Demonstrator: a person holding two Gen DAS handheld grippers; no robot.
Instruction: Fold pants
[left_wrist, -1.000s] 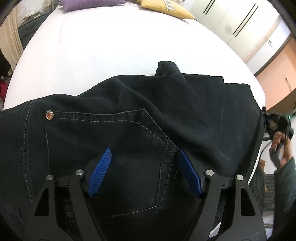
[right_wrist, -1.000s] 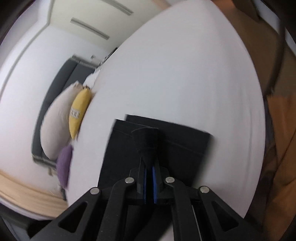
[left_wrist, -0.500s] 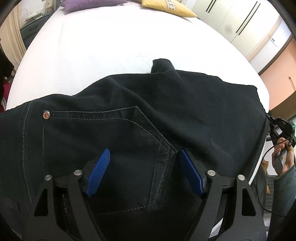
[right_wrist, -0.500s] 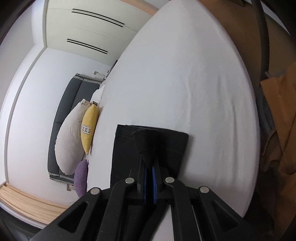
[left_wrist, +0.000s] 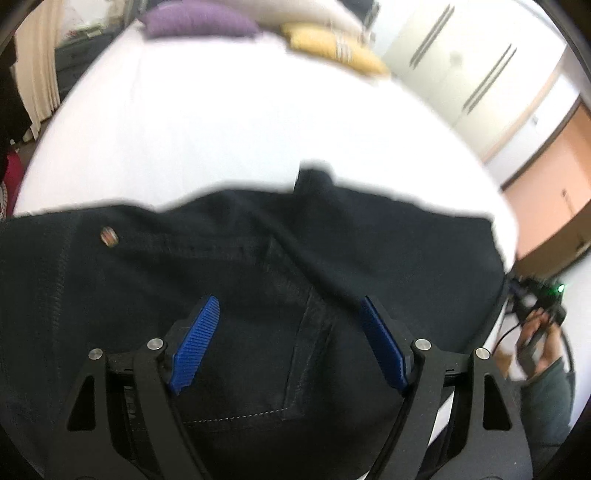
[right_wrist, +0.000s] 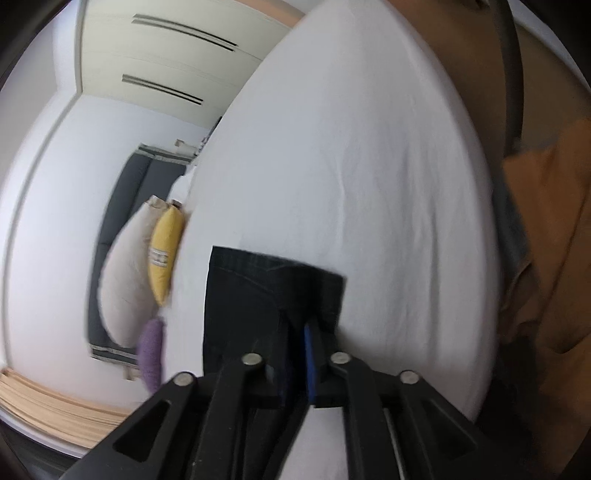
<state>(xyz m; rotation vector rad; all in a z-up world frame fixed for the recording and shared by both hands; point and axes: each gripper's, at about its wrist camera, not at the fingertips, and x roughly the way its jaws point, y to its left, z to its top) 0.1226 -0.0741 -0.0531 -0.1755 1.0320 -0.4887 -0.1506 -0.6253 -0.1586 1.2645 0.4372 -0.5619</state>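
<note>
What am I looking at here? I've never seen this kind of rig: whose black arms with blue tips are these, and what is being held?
No robot: a person holds a two-finger gripper in each hand, with a fisheye camera on each looking along its fingers. The left view shows the left gripper open, above black pants lying on a white bed; nothing is gripped. The right view shows the right gripper, its jaws opening, with a fold of the pants between them. Pillows lie at the bed's far end.
</note>
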